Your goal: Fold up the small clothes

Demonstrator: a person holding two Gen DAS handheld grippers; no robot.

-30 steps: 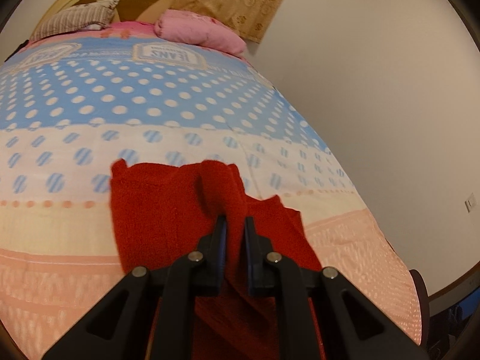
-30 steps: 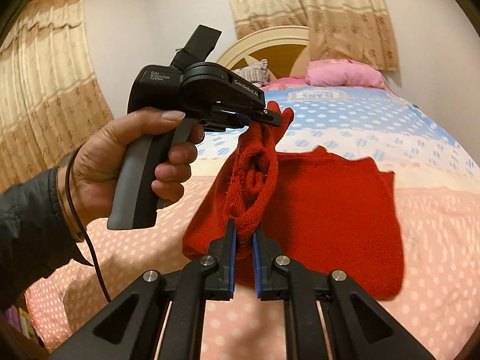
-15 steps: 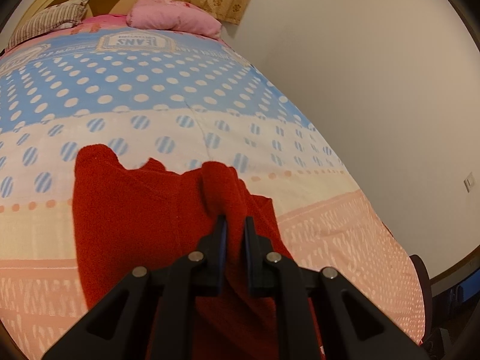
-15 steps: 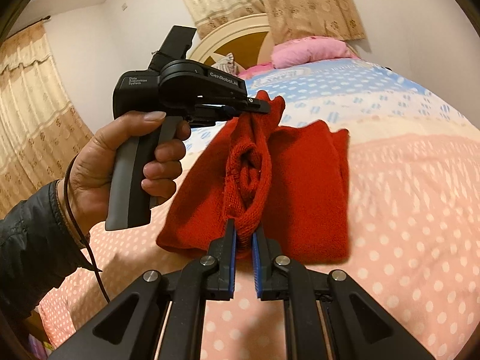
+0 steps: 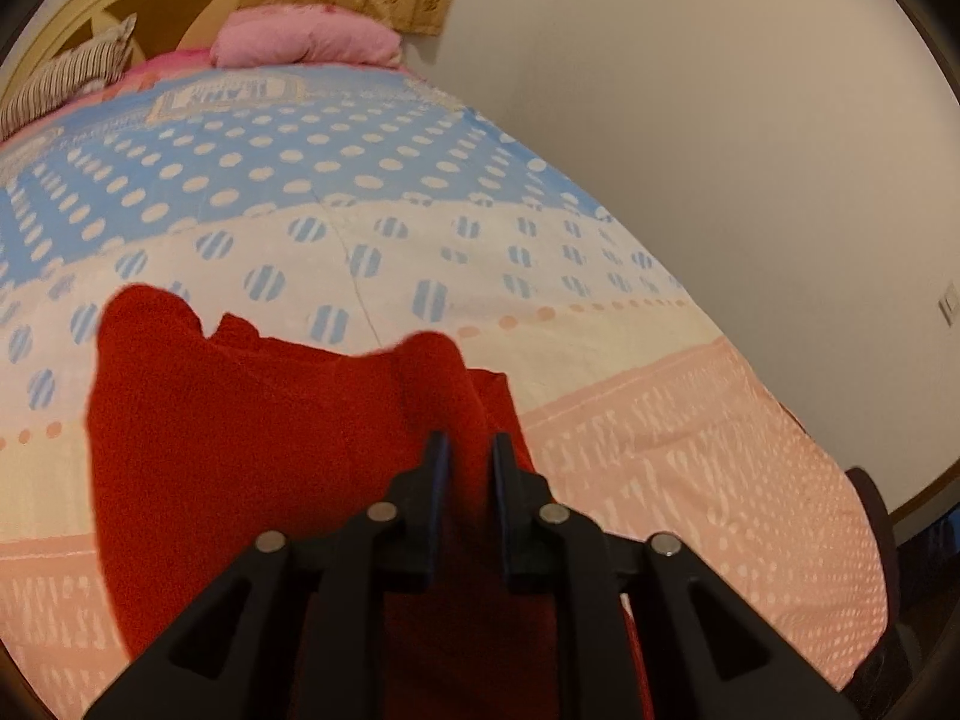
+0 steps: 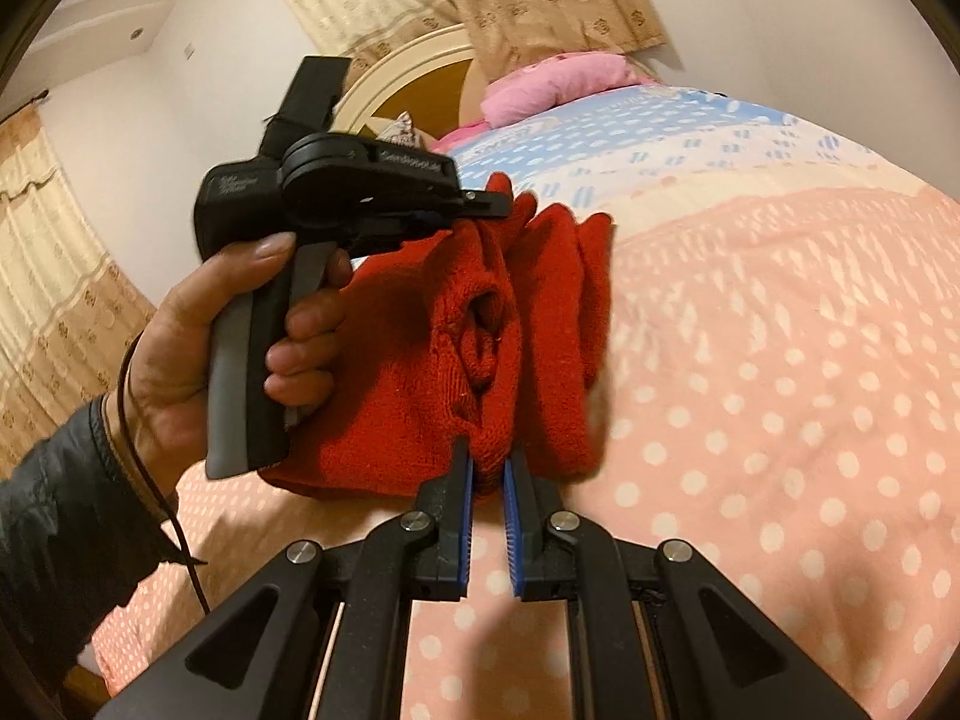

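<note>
A red knit garment (image 5: 240, 420) lies on the polka-dot bedspread (image 5: 372, 192), partly doubled over itself. My left gripper (image 5: 470, 444) has a raised ridge of the fabric between its jaws, which are opening while the cloth still fills the gap. In the right wrist view the garment (image 6: 384, 420) hangs in a rolled fold between both tools. My right gripper (image 6: 489, 468) is shut on its near edge. The left gripper (image 6: 492, 204), held by a hand (image 6: 198, 348), grips the far edge.
Pink pillow (image 5: 306, 39) and striped pillow (image 5: 66, 78) lie by the headboard (image 6: 408, 72). A white wall (image 5: 720, 150) runs along the bed's right side. Curtains (image 6: 54, 276) hang on the left. Pink dotted bedspread (image 6: 780, 360) stretches to the right of the garment.
Both grippers carried the lifted edge across and lower, so the garment lies narrower and more folded over itself. The gap between the left jaws has widened.
</note>
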